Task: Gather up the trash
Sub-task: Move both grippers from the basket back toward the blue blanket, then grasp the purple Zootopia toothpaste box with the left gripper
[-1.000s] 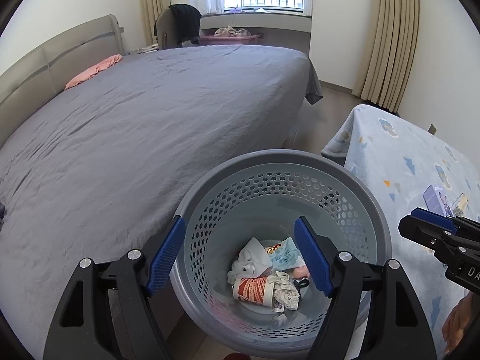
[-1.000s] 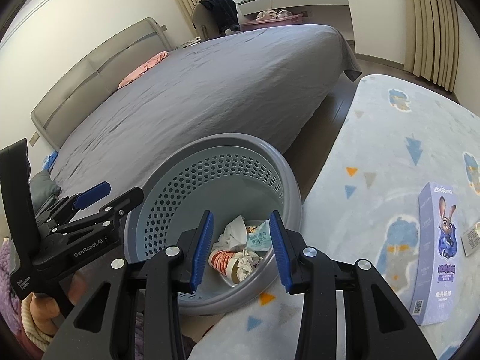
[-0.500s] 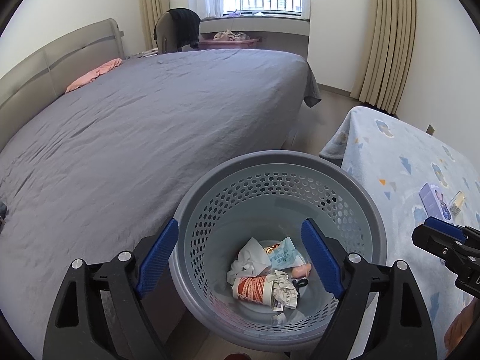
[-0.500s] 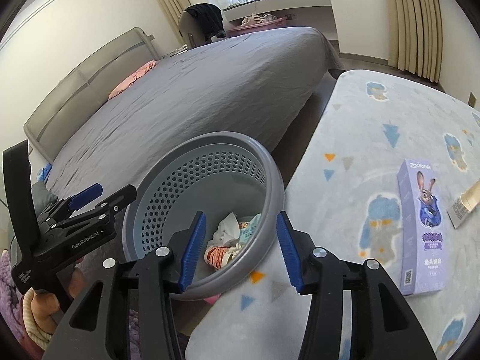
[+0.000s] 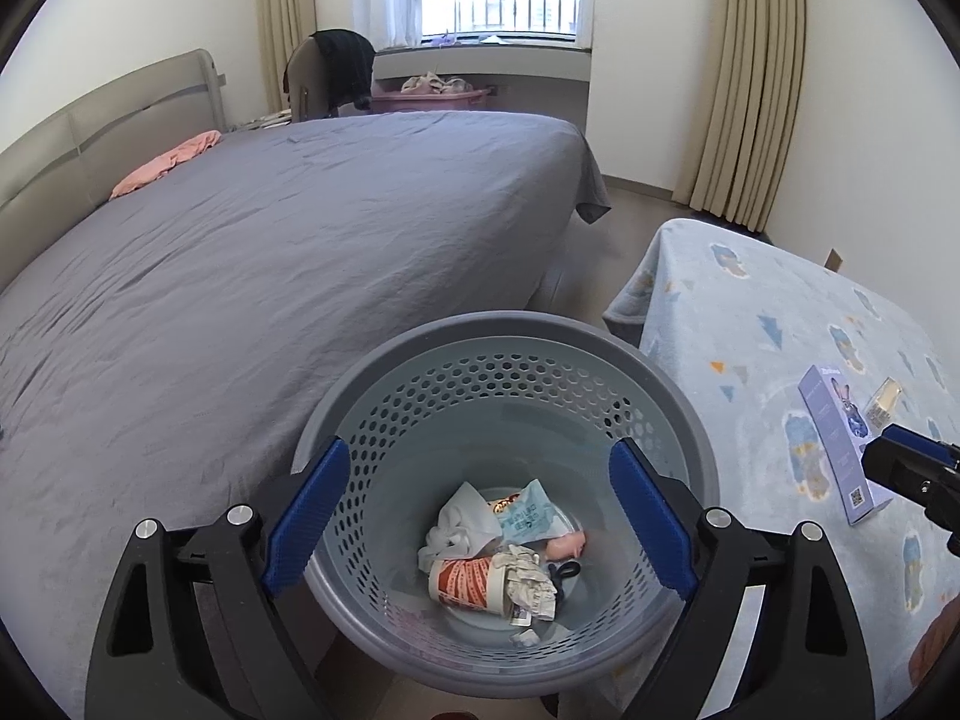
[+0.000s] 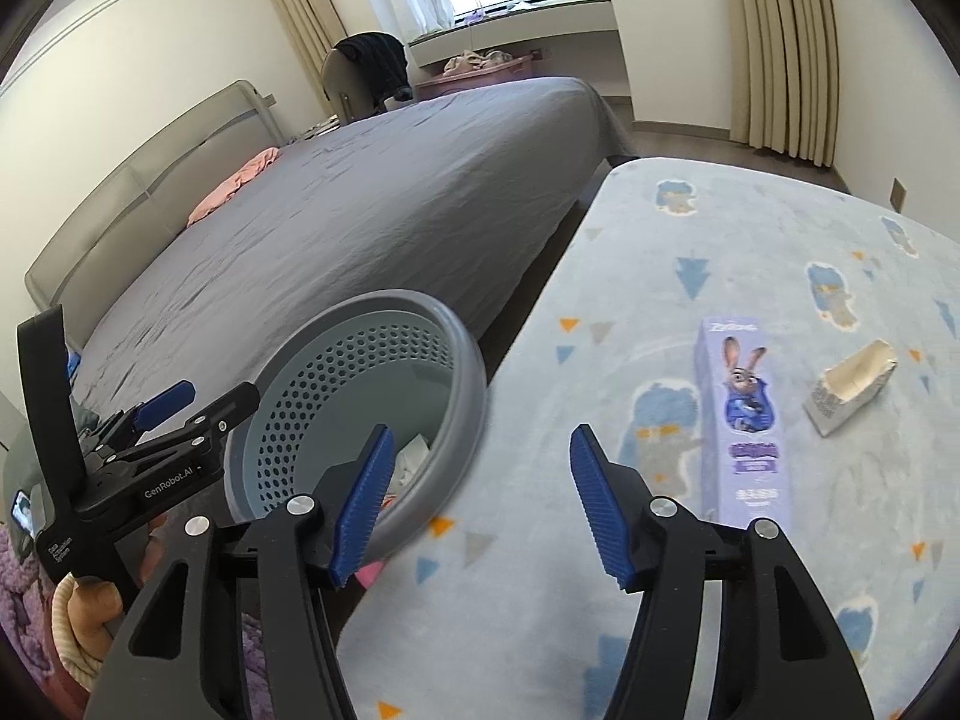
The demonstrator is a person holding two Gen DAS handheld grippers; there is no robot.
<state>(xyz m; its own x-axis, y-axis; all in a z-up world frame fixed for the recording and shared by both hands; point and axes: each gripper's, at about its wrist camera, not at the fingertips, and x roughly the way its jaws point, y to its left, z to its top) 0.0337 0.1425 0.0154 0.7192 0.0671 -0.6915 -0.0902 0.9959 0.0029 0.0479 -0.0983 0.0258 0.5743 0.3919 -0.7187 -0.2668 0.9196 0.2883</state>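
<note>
A grey perforated trash basket (image 5: 510, 336) stands between the bed and a low table; it also shows in the right wrist view (image 6: 462, 384). Inside lie a red-patterned paper cup (image 5: 465, 582), crumpled paper (image 5: 531, 579) and wrappers (image 5: 525, 510). My left gripper (image 5: 480, 510) is open and empty above the basket. My right gripper (image 6: 480, 498) is open and empty, over the table's near edge beside the basket. A purple rabbit-print box (image 6: 747, 420) and a torn white carton (image 6: 852, 387) lie on the table to its right.
The table carries a light blue blanket (image 6: 750, 240) with triangles. A large bed with a grey sheet (image 5: 270, 240) fills the left. A pink cloth (image 5: 168, 162) lies near the headboard. A chair, a pink tub and curtains stand by the far window.
My right gripper has swung right, from over the basket to over the blanket, and opened wider. My left gripper has drawn back slightly and opened a little more. The basket has not moved.
</note>
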